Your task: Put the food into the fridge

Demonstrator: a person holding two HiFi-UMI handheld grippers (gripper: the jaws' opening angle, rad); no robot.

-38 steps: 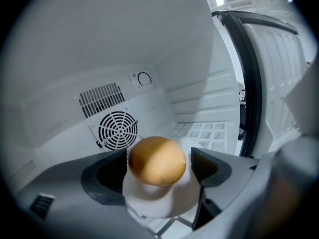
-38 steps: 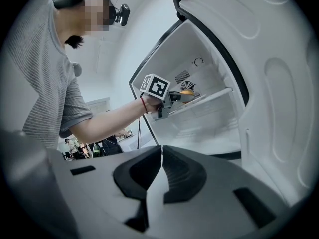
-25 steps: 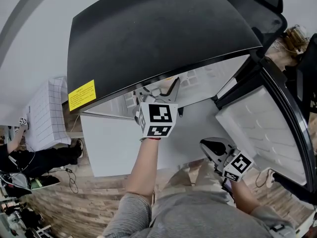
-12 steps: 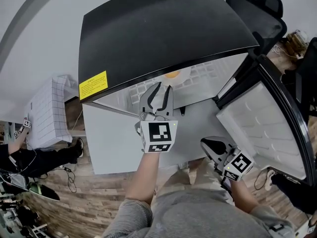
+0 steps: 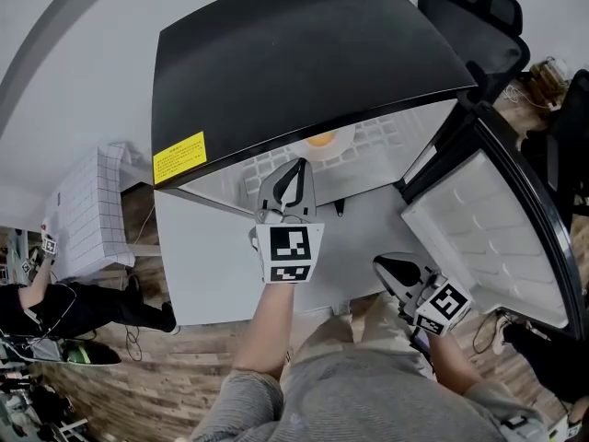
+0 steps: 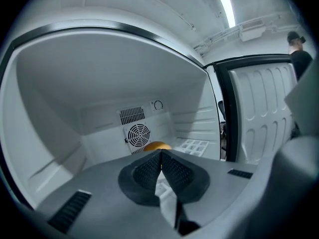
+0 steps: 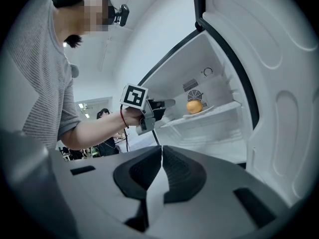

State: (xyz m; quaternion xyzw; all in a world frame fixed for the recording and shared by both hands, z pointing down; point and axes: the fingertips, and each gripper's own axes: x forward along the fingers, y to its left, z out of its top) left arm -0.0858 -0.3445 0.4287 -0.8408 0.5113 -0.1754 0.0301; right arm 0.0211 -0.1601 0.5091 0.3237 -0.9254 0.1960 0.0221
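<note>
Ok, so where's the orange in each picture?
Head view: orange above centre, under the black fridge top.
Left gripper view: orange at centre, beside the round fan.
Right gripper view: orange right of centre, on a shelf.
Shared landmark: the open white door.

Round orange fruit (image 5: 320,139) on a white plate (image 7: 203,112), on the shelf (image 7: 212,119) deep inside the black, white-lined fridge (image 5: 304,53), door (image 5: 488,238) wide open.

Wood floor (image 5: 179,371), black office chair (image 5: 476,9)
</note>
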